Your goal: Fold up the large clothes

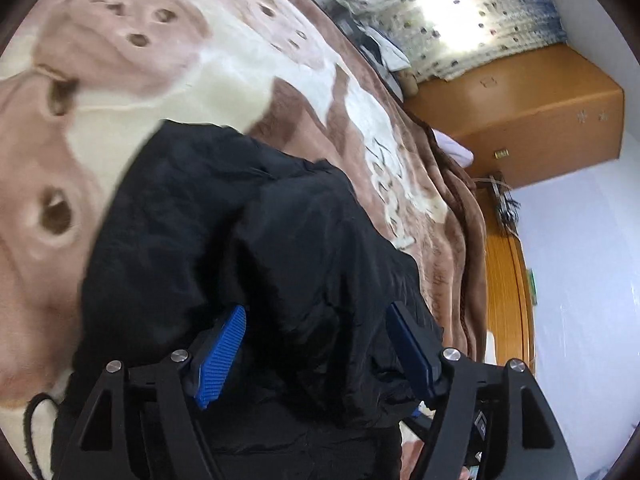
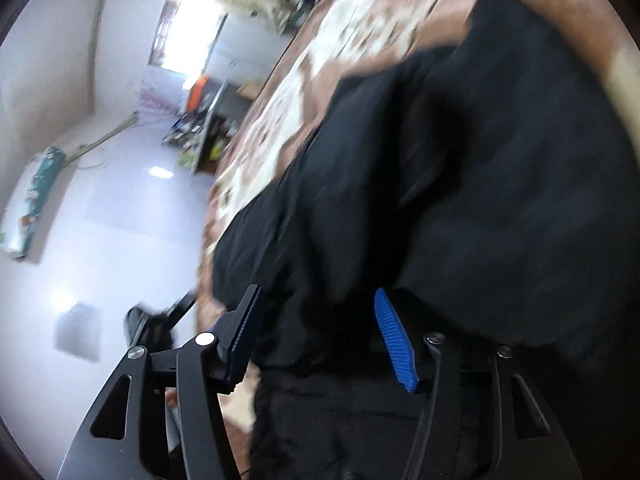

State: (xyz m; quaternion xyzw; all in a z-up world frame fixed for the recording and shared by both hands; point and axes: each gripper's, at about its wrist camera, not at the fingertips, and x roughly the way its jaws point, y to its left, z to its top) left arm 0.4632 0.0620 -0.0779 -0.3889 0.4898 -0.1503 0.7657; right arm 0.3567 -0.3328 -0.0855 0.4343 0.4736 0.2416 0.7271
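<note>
A large black garment (image 1: 248, 240) lies crumpled on a brown and cream bear-pattern blanket (image 1: 132, 92) that covers a bed. My left gripper (image 1: 316, 320) is open, its blue pads (image 1: 222, 356) spread on either side of a raised fold of the black fabric. In the right wrist view the same black garment (image 2: 480, 180) fills the right half, blurred. My right gripper (image 2: 316, 308) is open too, with black cloth bunched between its spread fingers (image 2: 394, 344). Neither pair of pads presses on the cloth.
The blanket (image 2: 344, 40) runs to the bed's edge, with white floor (image 2: 120, 220) beyond it. An orange wooden cabinet (image 1: 532, 120) and door (image 1: 508, 288) stand past the bed. A spotted curtain (image 1: 460, 24) hangs by the window. Cluttered shelves (image 2: 208, 136) stand against the far wall.
</note>
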